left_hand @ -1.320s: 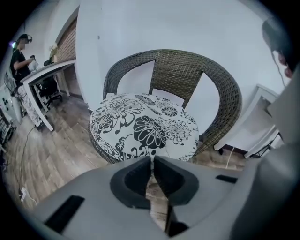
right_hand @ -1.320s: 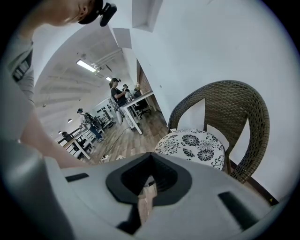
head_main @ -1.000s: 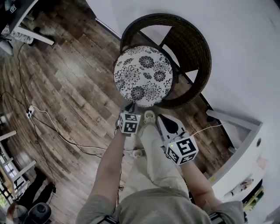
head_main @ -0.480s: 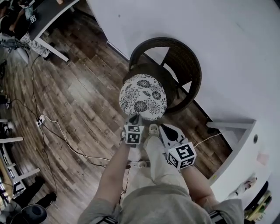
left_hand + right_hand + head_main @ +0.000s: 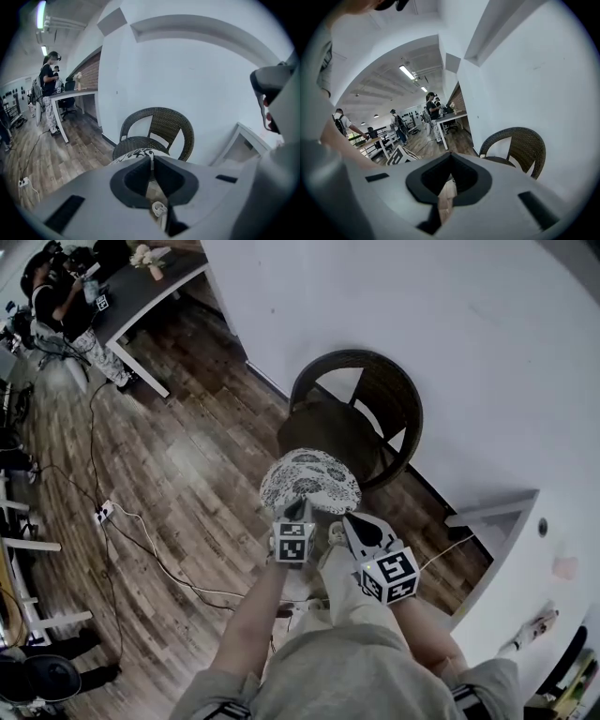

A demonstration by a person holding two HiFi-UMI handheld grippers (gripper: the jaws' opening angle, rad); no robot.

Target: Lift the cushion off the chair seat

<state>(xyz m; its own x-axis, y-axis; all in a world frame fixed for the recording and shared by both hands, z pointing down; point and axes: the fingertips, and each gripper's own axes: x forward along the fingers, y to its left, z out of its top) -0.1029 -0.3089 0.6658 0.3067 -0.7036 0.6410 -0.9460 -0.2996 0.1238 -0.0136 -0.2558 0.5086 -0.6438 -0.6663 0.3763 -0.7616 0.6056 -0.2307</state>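
The round floral cushion hangs in the air in front of the dark wicker chair, whose woven seat is bare. My left gripper is shut on the cushion's near edge. In the left gripper view the jaws meet at the patterned rim, with the chair behind. My right gripper sits just right of the cushion, apart from it. In the right gripper view its jaws are shut with nothing between them, and the chair stands at the right.
The chair backs against a white wall. A white cabinet is at the right. Cables and a power strip lie on the wood floor. A desk and a person are at the far left.
The cushion has risen off the chair seat and come toward me in my left gripper. Both grippers have moved up. The seat now shows bare.
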